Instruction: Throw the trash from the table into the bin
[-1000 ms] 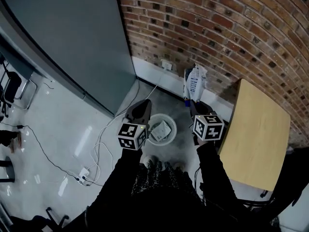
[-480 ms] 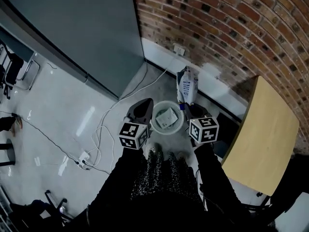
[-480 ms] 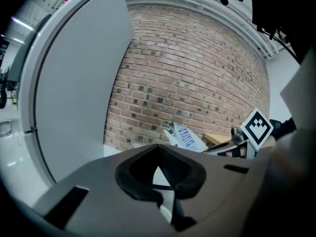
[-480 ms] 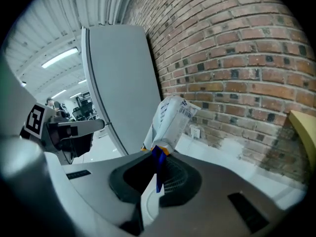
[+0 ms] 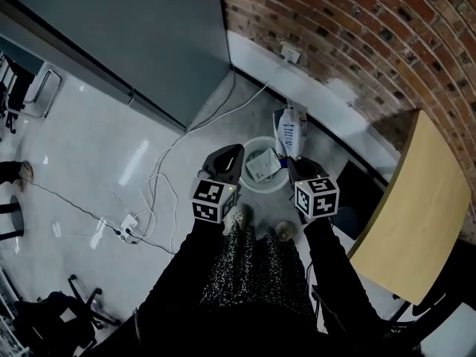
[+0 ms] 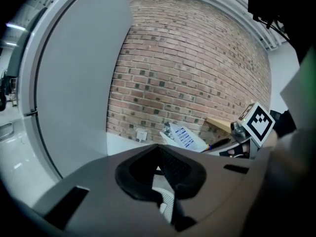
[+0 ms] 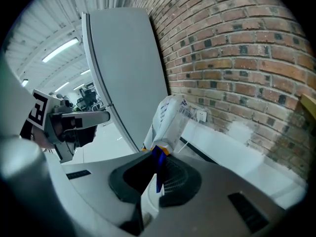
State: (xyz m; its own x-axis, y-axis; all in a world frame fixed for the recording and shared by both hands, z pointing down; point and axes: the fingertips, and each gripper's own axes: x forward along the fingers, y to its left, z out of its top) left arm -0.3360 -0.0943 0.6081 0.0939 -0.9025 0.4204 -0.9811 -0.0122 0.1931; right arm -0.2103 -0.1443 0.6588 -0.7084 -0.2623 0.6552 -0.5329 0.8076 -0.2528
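Note:
In the head view a white mesh bin [image 5: 256,187] stands on the floor by my feet, with a crumpled paper [image 5: 262,164] inside. My right gripper [image 5: 295,163] is shut on a white plastic bag with blue print [image 5: 291,131], which stands up above the bin's right rim. The right gripper view shows the bag [image 7: 168,118] rising from the closed tips of that gripper [image 7: 156,154]. My left gripper [image 5: 229,157] hovers at the bin's left rim, jaws together, with nothing seen sticking out. The left gripper view shows the bag [image 6: 183,137] ahead of its closed tips [image 6: 159,149].
A wooden table [image 5: 416,199] stands at the right against the brick wall [image 5: 372,36]. A grey partition [image 5: 134,36] runs along the left. White cables [image 5: 160,192] and a power strip [image 5: 130,225] lie on the floor left of the bin.
Both grippers have come down and closer to the bin. The bag, held right of the bin before, now stands over its right rim.

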